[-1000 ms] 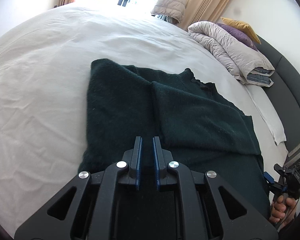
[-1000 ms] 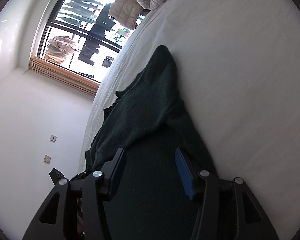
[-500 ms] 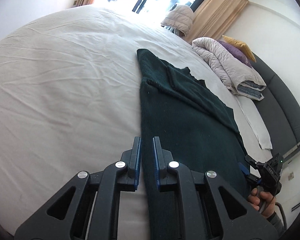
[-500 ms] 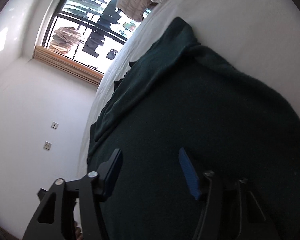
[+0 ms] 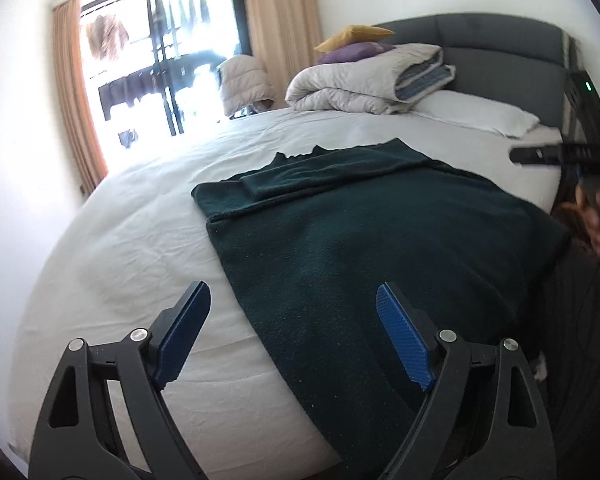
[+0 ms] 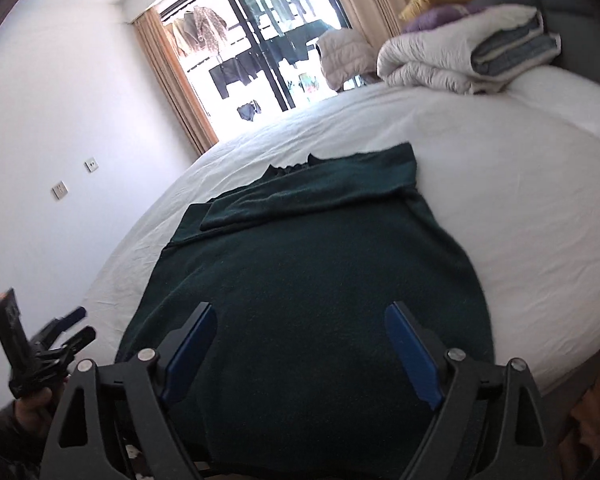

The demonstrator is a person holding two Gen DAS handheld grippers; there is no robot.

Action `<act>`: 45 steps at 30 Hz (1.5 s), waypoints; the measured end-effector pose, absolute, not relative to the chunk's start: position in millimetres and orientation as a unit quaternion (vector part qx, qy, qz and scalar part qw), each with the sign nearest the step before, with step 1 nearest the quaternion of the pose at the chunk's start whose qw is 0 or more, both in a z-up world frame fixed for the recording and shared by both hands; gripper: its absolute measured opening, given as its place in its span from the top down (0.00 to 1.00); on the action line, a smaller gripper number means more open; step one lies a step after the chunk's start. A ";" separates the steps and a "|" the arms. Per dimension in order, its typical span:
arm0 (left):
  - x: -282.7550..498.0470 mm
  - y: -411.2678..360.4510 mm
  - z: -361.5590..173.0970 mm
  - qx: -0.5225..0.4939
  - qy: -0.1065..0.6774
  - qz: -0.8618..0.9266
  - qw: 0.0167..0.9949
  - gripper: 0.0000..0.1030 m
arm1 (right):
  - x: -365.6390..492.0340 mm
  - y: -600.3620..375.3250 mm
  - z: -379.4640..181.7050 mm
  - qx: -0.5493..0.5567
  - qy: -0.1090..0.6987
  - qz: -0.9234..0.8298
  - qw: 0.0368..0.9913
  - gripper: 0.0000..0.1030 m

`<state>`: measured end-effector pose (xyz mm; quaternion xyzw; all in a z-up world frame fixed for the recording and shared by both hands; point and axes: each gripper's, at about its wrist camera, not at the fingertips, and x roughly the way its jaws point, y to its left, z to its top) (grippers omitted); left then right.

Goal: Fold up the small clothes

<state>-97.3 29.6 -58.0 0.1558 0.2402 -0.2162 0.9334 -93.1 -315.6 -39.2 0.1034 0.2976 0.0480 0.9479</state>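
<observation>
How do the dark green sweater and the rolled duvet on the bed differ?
The dark green sweater lies flat, near the foot edge; the rolled duvet is bulky and piled up by the headboard. The sweater is one dark colour; the duvet is pale grey with a blue lining showing. Purple and yellow cushions sit on the duvet, nothing on the sweater. Both rest on the white sheet.

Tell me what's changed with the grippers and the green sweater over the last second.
Both grippers have just been opening. The left gripper, shut a second ago, now stands wide with nothing between its pads; the right gripper has spread further, also empty. Both views have rolled upright and pulled back toward the near bed edge. The dark green sweater stays flat on the white sheet, sleeve folded across its top.
</observation>
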 end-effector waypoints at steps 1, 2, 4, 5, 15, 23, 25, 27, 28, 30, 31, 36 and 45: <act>-107.5 25.1 -58.9 0.182 0.229 -0.222 0.930 0.17 | -97.1 -314.5 -34.3 0.083 0.286 0.045 0.954 0.12; -117.4 21.2 -60.4 0.210 0.218 -0.229 0.925 0.17 | -99.4 -309.5 -29.2 0.066 0.273 0.044 0.959 0.08; -134.8 15.8 -66.1 0.268 0.204 -0.241 0.910 0.17 | -101.6 -302.9 -17.7 0.041 0.245 0.031 0.968 0.00; -142.0 14.1 -71.0 0.298 0.200 -0.246 0.901 0.17 | -102.8 -300.1 -13.1 0.030 0.229 0.026 0.973 0.00; -183.7 26.9 -149.1 0.569 0.144 -0.304 0.750 0.17 | -107.4 -317.8 -2.9 0.045 0.230 0.020 0.972 0.00; -190.6 24.1 -209.3 0.687 0.020 -0.287 0.668 0.17 | -102.2 -315.2 -5.1 0.062 0.237 0.022 0.969 0.00; -189.3 20.4 -206.8 0.673 0.003 -0.290 0.680 0.17 | -101.9 -315.3 -5.7 0.064 0.238 0.022 0.969 0.00; -187.7 18.9 -193.4 0.640 0.000 -0.300 0.708 0.19 | -102.6 -316.3 -5.6 0.062 0.239 0.019 0.969 0.00; -185.5 19.6 -189.0 0.628 0.003 -0.303 0.717 0.25 | -103.6 -317.2 -5.1 0.062 0.238 0.017 0.969 0.00; -178.7 21.3 -185.0 0.617 0.015 -0.307 0.725 0.39 | -105.5 -319.9 -3.7 0.063 0.236 0.014 0.970 0.00; -176.4 21.4 -183.6 0.615 0.022 -0.311 0.724 0.49 | -106.3 -320.9 -3.3 0.062 0.235 0.013 0.970 0.00; -180.1 20.9 -165.4 0.586 0.018 -0.313 0.747 0.73 | -109.1 -323.4 -2.7 0.057 0.239 0.011 0.969 0.05; -148.4 9.9 -108.8 0.474 0.072 -0.292 0.827 0.93 | -131.2 -310.7 -10.5 -0.059 0.289 0.047 0.954 0.21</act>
